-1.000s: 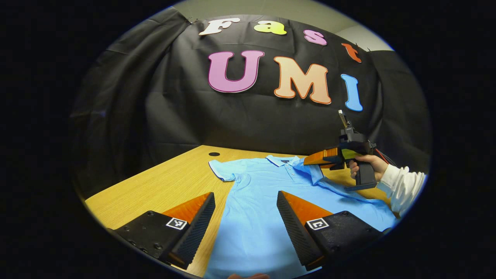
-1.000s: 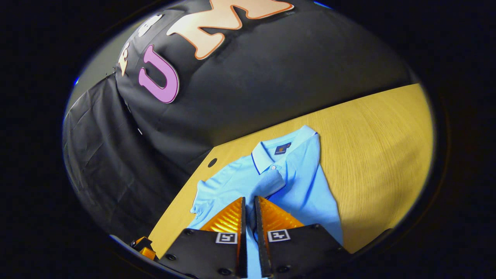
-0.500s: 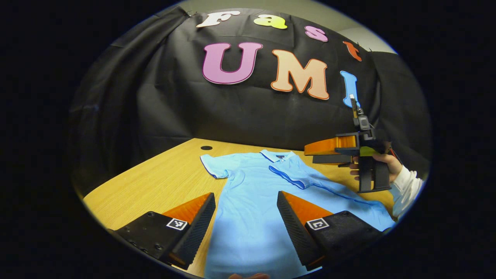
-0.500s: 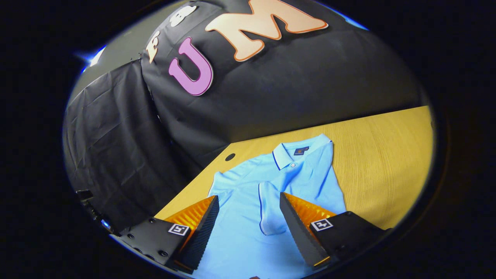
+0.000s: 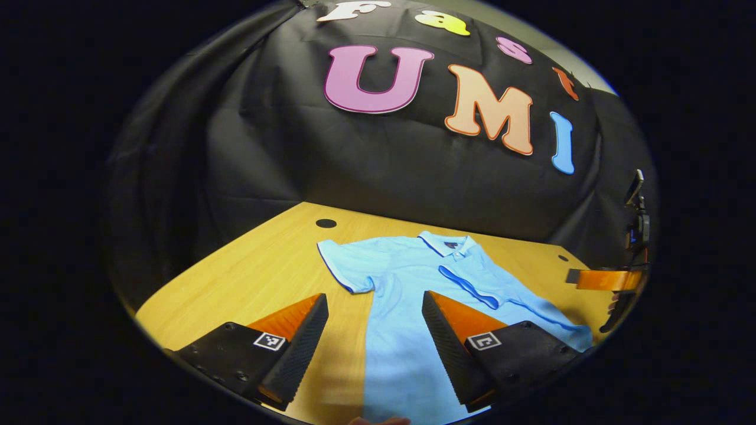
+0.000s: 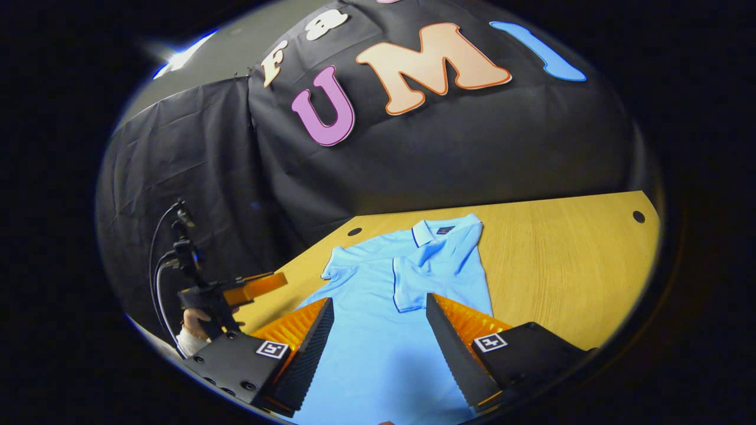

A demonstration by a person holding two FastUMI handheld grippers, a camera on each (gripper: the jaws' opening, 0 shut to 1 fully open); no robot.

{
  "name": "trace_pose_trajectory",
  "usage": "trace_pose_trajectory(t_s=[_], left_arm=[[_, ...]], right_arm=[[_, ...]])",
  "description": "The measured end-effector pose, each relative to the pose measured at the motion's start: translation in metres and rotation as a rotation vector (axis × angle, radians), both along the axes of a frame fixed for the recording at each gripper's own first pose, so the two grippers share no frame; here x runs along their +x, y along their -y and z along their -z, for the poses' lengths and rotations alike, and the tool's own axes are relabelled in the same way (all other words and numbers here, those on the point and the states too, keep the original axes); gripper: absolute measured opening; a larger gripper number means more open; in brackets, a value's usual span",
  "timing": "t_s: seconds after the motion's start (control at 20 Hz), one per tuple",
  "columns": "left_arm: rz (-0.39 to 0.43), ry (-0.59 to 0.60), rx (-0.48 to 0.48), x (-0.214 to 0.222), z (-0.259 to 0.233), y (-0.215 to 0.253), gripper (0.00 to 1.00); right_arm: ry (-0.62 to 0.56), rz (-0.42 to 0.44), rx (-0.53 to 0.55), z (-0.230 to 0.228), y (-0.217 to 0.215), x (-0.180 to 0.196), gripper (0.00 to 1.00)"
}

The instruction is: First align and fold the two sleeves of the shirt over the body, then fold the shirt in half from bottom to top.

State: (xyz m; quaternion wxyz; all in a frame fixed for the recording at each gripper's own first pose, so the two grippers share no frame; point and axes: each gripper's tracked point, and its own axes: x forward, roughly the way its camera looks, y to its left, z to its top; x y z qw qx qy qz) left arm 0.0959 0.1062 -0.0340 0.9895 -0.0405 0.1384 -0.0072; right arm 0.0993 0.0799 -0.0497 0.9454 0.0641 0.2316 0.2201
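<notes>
One sleeve of the light blue polo shirt (image 6: 384,307) is folded in over the chest, its dark-trimmed cuff lying just below the collar (image 6: 431,230); this folded sleeve (image 6: 413,277) shows in the left gripper view as well (image 5: 469,286). Other sleeve (image 5: 345,265) is spread flat out to the side on the wood. Shirt (image 5: 413,313) lies face up, collar toward the far edge of the table (image 5: 236,277), hem toward the near edge, body running under both cameras.

Left gripper (image 5: 372,342) hovers over the lower body of the shirt near the near edge, fingers wide apart, nothing between them; its left finger sits over bare wood, its right over cloth. Right gripper (image 6: 378,348) also hangs above the lower body, fingers spread wide, empty. In the left gripper view the right gripper (image 5: 596,278) sits at the far right off the shirt's side, with cable. In the right gripper view the left gripper (image 6: 260,286) shows at the left edge of the table, with a hand (image 6: 195,321) on its grip and cables rising behind it.

Nothing lies on the shirt. Table (image 6: 561,265) is light wood grain with small dark round holes: one near the far left corner (image 5: 325,223), one on the far right (image 6: 638,216). Black cloth wall (image 6: 443,153) hangs behind the far edge, folds down the left side.
</notes>
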Motion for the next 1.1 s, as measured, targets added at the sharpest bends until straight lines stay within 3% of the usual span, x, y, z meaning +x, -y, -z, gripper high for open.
trace_pose_trajectory(t_s=[0.3, 0.7, 0.8, 1.1], left_arm=[[0.018, -0.090, -0.055, 0.062, 0.000, -0.025, 0.95], [0.002, -0.261, 0.003, 0.144, 0.043, -0.053, 0.95], [0.014, -0.304, 0.053, 0.150, 0.055, -0.053, 0.95], [0.017, -0.347, 0.078, 0.155, 0.069, -0.046, 0.94]], right_arm=[[-0.002, 0.037, -0.043, 0.007, 0.024, -0.043, 0.98], [0.016, 0.138, -0.064, -0.001, 0.057, -0.069, 0.98], [0.019, 0.154, -0.073, -0.001, 0.063, -0.069, 0.98], [0.002, 0.172, -0.052, 0.002, 0.068, -0.071, 0.98]])
